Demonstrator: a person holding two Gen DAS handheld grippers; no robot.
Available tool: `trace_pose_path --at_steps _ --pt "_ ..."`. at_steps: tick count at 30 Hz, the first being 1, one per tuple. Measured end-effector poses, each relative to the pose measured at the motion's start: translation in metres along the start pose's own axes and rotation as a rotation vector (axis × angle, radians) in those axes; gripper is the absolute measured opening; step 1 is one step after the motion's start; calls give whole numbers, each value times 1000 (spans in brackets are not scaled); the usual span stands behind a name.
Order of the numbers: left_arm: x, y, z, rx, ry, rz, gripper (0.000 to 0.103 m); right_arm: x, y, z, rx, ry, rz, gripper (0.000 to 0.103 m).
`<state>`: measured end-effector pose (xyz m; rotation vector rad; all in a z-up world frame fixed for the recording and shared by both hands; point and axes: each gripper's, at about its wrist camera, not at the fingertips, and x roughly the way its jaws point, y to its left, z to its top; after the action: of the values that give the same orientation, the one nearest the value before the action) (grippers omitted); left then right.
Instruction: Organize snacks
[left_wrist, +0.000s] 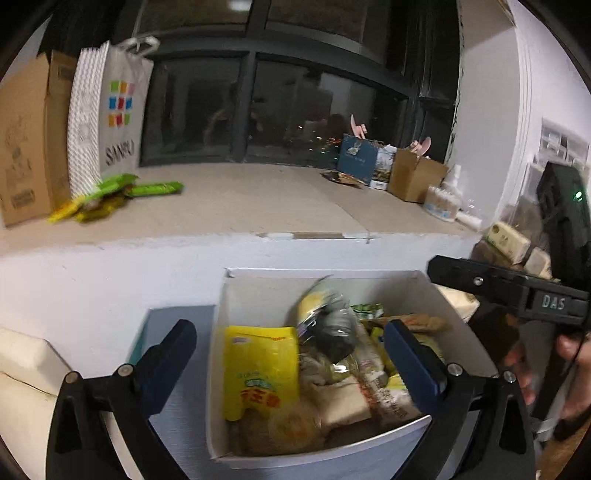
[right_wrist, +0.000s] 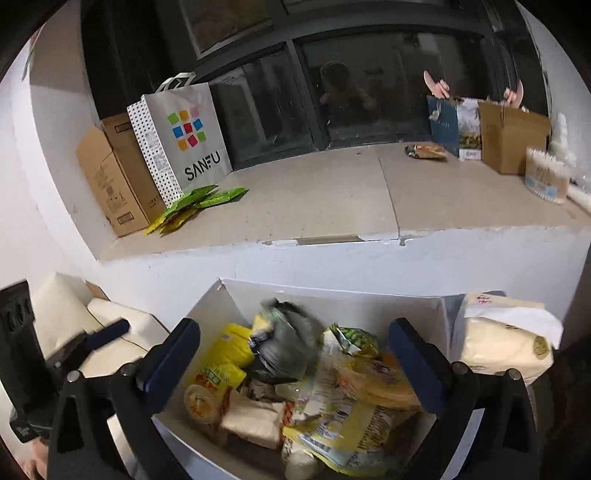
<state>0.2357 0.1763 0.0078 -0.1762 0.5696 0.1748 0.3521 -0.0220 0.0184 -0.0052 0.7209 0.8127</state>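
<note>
A white box (left_wrist: 258, 288) (right_wrist: 369, 295) below the ledge holds several mixed snack packets, among them a yellow pouch (left_wrist: 262, 369) (right_wrist: 221, 365) and a grey packet (left_wrist: 328, 325) (right_wrist: 288, 339). Green snack packets (left_wrist: 110, 192) (right_wrist: 199, 201) lie on the ledge at the left, beside the paper bag. A dark snack packet (right_wrist: 424, 150) (left_wrist: 343, 178) lies on the ledge at the right. My left gripper (left_wrist: 291, 363) is open and empty above the box. My right gripper (right_wrist: 295, 363) is open and empty above the box; its body also shows in the left wrist view (left_wrist: 517, 291).
On the ledge (right_wrist: 314, 199) stand a cardboard box (right_wrist: 110, 177), a SANFU paper bag (right_wrist: 184, 136), a blue bag (right_wrist: 443, 125), another cardboard box (right_wrist: 509, 136) and a tub of cotton swabs (right_wrist: 546, 177). A tissue pack (right_wrist: 502, 332) lies right of the white box. A white cushion (right_wrist: 96, 325) lies left.
</note>
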Motion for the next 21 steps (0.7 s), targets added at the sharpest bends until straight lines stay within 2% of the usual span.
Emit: trace_pose_path --at_steps 3,7,9,13,17,21 --pt "-16 -8 0 14 -30 38 103 -15 10 -4 -58 -35 -42 103" --pt "-42 -20 -4 17 -80 27 103 -43 29 -16 -163 -102 -114 103" --pt "-53 -25 -9 25 -97 31 103 -56 34 -21 -185 -123 -124 103" --pt "-72 -34 -19 24 -67 26 103 -86 39 -38 -186 -131 -67 103" --pt "-103 -44 -40 0 -62 -22 103 -119 38 -64 -182 -140 -24 103" --pt "-133 -53 -61 -9 -49 -9 103 -149 31 -97 -138 -129 31 103"
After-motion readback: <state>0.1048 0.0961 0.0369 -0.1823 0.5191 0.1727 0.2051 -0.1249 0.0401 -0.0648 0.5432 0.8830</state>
